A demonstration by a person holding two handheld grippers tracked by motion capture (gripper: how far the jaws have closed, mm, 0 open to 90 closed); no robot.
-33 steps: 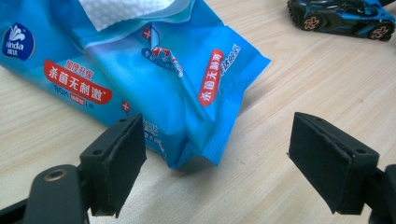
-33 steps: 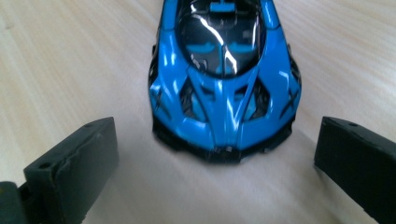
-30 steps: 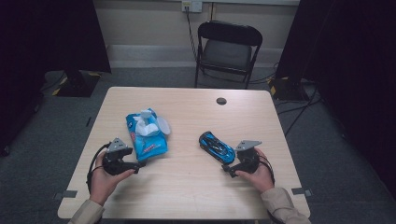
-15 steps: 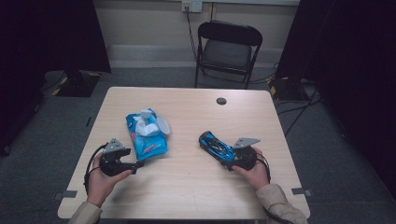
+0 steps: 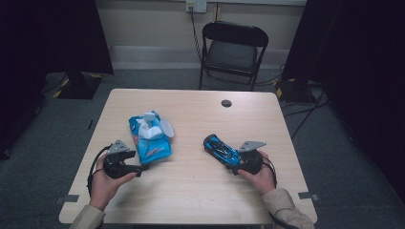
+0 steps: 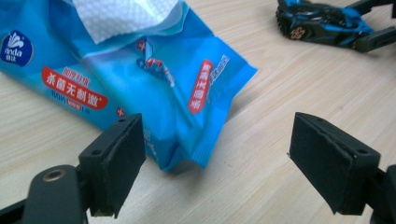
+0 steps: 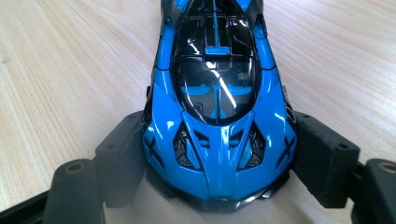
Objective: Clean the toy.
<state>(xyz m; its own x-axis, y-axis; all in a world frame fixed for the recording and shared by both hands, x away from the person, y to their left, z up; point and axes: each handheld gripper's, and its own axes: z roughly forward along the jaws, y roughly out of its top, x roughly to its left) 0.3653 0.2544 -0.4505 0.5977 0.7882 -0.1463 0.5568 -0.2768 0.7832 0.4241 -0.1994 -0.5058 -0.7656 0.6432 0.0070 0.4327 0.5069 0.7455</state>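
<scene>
Lying on the wooden table point(image 5: 191, 191), right of centre and nose toward the person: a blue and black toy car point(image 5: 221, 149), seen from above in the right gripper view point(image 7: 217, 116). Gripping it by the front flanks, the right gripper point(image 5: 237, 164), jaws just closed inward and now pressing both sides of the car. Resting on the table well apart at the left, the left gripper point(image 5: 139, 168), jaws spread wide and clasping nothing, the corner of a blue wet-wipe pack point(image 6: 154, 88) lying just ahead between them, untouched. Poking out of the pack's top, a white wipe point(image 5: 148, 129). Standing beyond the table's far edge, a black folding chair point(image 5: 231, 52).
</scene>
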